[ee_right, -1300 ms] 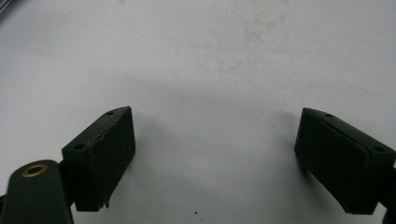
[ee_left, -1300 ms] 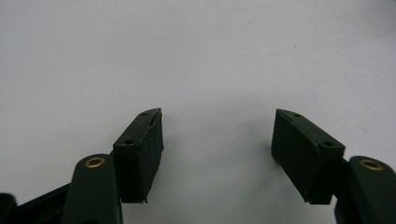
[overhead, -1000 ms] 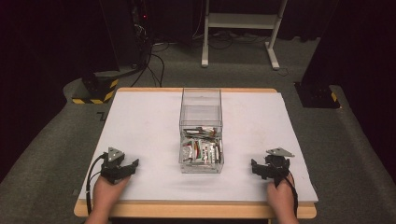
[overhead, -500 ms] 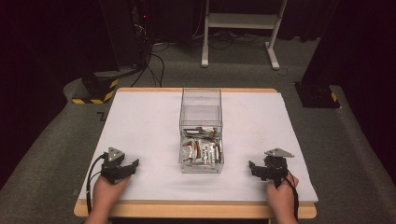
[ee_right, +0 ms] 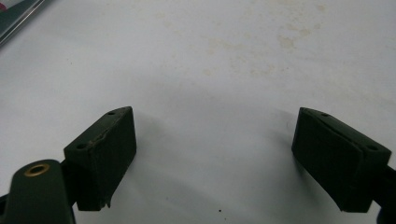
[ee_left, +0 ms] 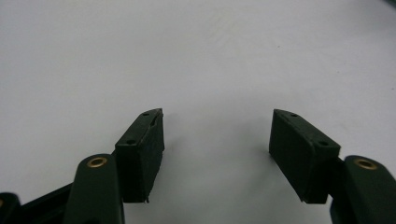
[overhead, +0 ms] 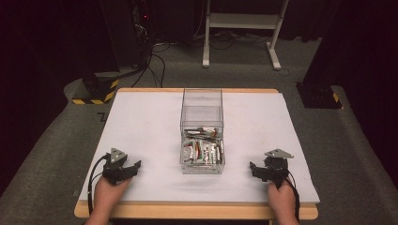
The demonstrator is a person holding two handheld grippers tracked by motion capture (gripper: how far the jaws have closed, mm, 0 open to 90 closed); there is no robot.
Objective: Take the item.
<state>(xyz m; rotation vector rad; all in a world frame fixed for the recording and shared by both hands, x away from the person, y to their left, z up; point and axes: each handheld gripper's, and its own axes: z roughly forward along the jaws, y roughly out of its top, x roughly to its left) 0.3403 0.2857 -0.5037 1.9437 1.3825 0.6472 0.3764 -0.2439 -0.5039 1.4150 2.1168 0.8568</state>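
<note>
A clear plastic rectangular box [overhead: 202, 136], open at the top, stands at the middle of the white-covered bench [overhead: 141, 122]; its near half holds a loose heap of small silver and red wrapped packets [overhead: 202, 151], while its far half looks bare. Sitting centrally, the box seems equally reachable from either side, which probably explains its placement.

The left gripper [overhead: 126, 169] rests on the bench well to the left of the box and a little nearer the person than its front wall. Its jaws are spread wide with nothing between them, the white surface showing in the gap in the left gripper view [ee_left: 217, 140]. The right gripper [overhead: 259, 169] mirrors it, well to the right of the box, likewise released and empty [ee_right: 215, 149]; a corner of the box edges into the top left of the right gripper view.

Both hands lie low and flat, forearms coming straight in from the near edge, jaw tips angled inward toward the box. This reads as a ready posture before a reach for the packets.
</note>
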